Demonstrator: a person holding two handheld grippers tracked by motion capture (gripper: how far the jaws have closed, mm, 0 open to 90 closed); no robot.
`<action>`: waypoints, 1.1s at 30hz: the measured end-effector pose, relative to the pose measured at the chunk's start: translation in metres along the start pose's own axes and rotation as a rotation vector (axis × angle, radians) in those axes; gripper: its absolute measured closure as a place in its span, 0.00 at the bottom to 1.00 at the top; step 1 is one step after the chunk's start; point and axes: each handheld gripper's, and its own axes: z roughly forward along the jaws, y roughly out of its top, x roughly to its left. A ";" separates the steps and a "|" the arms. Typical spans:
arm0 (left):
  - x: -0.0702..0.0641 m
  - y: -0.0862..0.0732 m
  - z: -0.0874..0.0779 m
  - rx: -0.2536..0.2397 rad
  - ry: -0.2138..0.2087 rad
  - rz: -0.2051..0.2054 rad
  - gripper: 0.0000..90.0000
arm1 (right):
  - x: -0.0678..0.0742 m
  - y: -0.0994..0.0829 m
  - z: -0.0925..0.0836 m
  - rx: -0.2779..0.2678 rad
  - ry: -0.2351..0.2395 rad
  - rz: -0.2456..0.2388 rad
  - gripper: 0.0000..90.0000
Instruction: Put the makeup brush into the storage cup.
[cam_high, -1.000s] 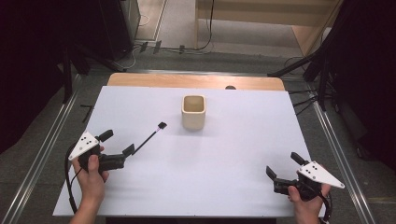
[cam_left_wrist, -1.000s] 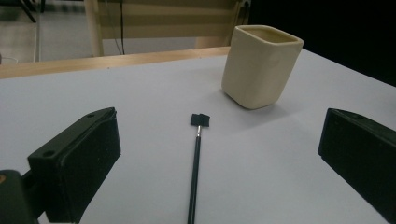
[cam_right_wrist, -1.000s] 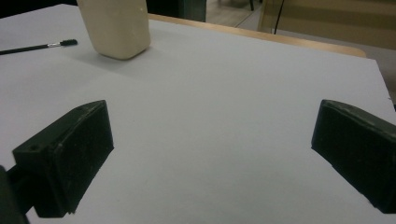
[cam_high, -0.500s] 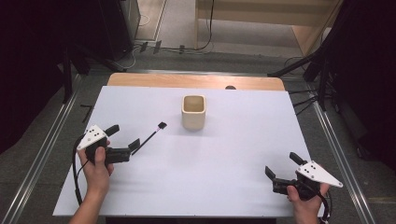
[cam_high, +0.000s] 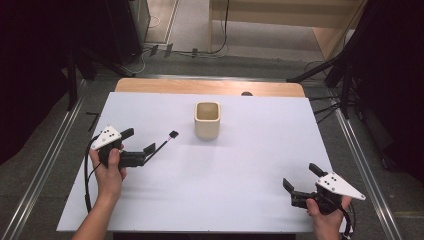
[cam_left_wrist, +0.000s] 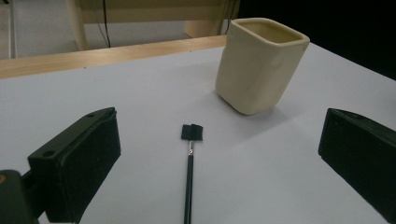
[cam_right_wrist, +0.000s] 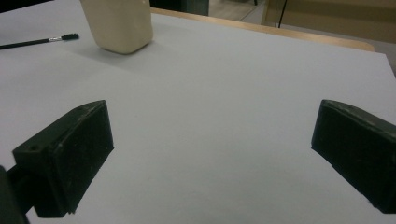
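Note:
A cream square cup (cam_high: 207, 120) stands upright at the back middle of the white table (cam_high: 240, 165). Left of it lies a thin black brush (cam_high: 165, 142), its flat head toward the cup. My left gripper (cam_high: 138, 140) is open, with the handle end of the brush between its jaws. In the left gripper view the brush (cam_left_wrist: 189, 177) runs up the middle of the open left gripper (cam_left_wrist: 219, 140), and the cup (cam_left_wrist: 259, 65) stands beyond. My right gripper (cam_high: 302, 177) is open and holds nothing near the front right corner. The right gripper (cam_right_wrist: 212, 135) faces the cup (cam_right_wrist: 122, 23) and the brush (cam_right_wrist: 39, 41) far off.
A wooden strip (cam_high: 210, 87) borders the table's far edge, with a small dark object (cam_high: 246, 93) on it. Metal rails (cam_high: 50, 150) run along both sides. Cables (cam_high: 320, 107) lie on the floor beyond the right corner.
My left gripper has moved forward and to the right, so its open jaws now straddle the brush handle. The right gripper has stayed in place.

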 end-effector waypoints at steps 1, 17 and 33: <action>0.000 0.001 0.001 0.002 -0.002 0.002 0.00 | 0.000 0.000 0.000 0.000 -0.001 -0.004 0.00; -0.001 0.015 0.017 0.052 -0.029 0.013 0.00 | 0.000 0.000 0.001 0.002 -0.004 0.000 0.00; 0.001 0.026 0.030 0.117 -0.049 0.016 0.00 | -0.001 0.000 -0.001 0.000 -0.006 -0.003 0.00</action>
